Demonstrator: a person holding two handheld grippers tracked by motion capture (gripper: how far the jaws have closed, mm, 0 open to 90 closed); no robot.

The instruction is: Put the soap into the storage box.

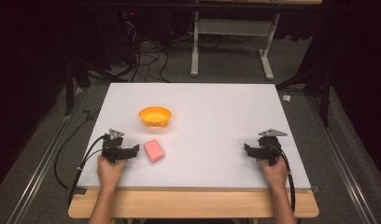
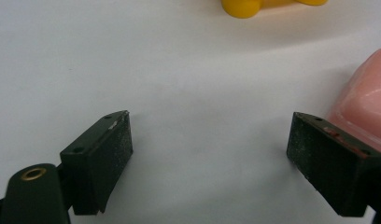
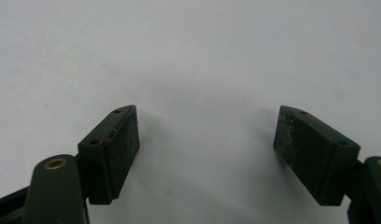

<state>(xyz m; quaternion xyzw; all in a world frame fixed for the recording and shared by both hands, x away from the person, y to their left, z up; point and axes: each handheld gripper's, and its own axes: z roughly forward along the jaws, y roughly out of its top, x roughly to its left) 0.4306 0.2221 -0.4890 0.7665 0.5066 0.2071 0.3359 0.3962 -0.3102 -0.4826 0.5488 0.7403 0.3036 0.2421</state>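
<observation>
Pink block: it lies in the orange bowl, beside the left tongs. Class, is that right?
Not quite. The pink block lies on the white table, apart from the orange bowl, as the high view shows. It is indeed beside the left tongs.

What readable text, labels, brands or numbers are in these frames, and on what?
None readable.
Orange bowl: dark marks low on its side, too small and blurred to read.
Pink block: no print visible.
Left hand-held gripper and right hand-held gripper: black jaws open, no lettering, just screw holes.
White tabletop: unmarked.
</observation>
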